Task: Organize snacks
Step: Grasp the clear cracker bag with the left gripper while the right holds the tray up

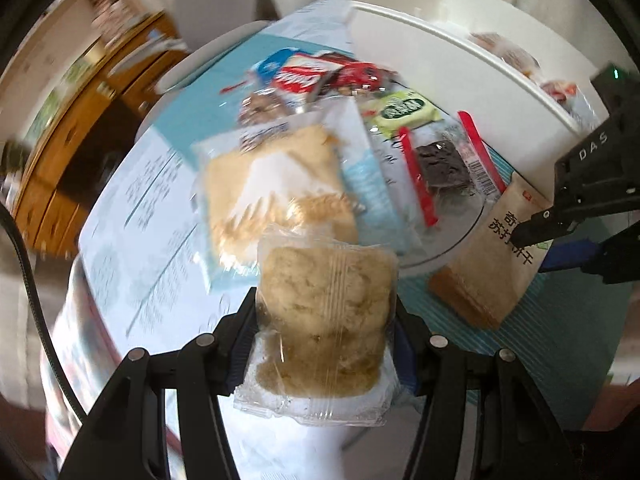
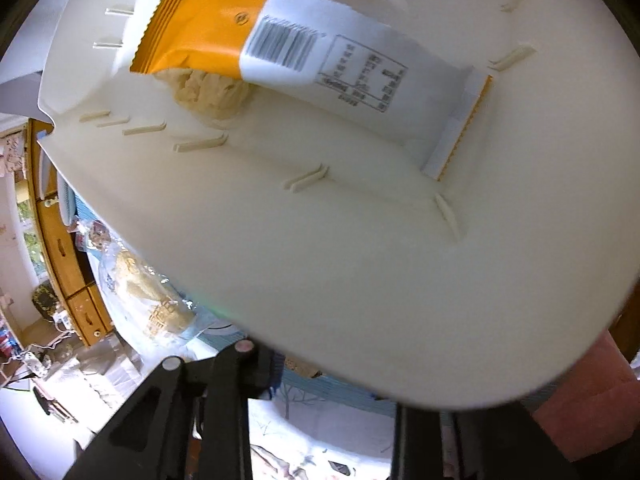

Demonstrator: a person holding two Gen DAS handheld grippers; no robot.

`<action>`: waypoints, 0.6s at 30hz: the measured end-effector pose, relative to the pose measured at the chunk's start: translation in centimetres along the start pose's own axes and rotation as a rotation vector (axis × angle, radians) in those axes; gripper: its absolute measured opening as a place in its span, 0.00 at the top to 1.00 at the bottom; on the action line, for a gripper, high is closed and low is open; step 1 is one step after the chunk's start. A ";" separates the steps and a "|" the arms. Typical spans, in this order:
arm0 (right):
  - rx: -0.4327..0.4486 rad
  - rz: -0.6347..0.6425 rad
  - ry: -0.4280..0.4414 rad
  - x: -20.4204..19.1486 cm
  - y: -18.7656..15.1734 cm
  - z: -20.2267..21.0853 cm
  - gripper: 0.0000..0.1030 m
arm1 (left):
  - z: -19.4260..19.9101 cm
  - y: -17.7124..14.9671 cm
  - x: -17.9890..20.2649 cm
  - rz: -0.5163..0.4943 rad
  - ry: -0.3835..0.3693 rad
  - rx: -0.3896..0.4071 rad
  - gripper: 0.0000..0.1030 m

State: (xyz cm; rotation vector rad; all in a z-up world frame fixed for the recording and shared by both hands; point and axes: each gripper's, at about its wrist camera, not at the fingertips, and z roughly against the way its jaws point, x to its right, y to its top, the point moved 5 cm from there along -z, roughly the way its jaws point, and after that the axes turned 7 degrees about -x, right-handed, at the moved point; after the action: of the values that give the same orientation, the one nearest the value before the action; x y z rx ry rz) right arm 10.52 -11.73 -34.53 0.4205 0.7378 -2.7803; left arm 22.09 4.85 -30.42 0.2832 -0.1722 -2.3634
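My left gripper is shut on a clear-wrapped crumbly biscuit pack and holds it above the table. Behind it lies a pile of snacks: a large wafer pack, a green pack, red packs, a dark chocolate piece and a brown cracker pack. My right gripper shows at the right edge, open over the brown cracker pack. In the right wrist view, the white bin fills the frame, holding an orange-and-white packet. The right fingertips are hidden under its rim.
The white bin stands at the back right with wrapped snacks inside. A blue patterned cloth covers the table. A wooden cabinet stands beyond the left edge. A round glass plate lies under some snacks.
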 end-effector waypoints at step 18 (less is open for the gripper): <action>0.004 0.022 0.040 1.2 -0.9 1.6 0.58 | 4.1 -4.7 -1.1 0.148 -0.005 0.039 0.45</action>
State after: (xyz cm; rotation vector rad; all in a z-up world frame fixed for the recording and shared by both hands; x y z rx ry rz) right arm 8.80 -11.92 -33.19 0.4830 0.7318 -2.7606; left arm 18.70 9.22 -27.21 0.2743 -0.2334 -2.2161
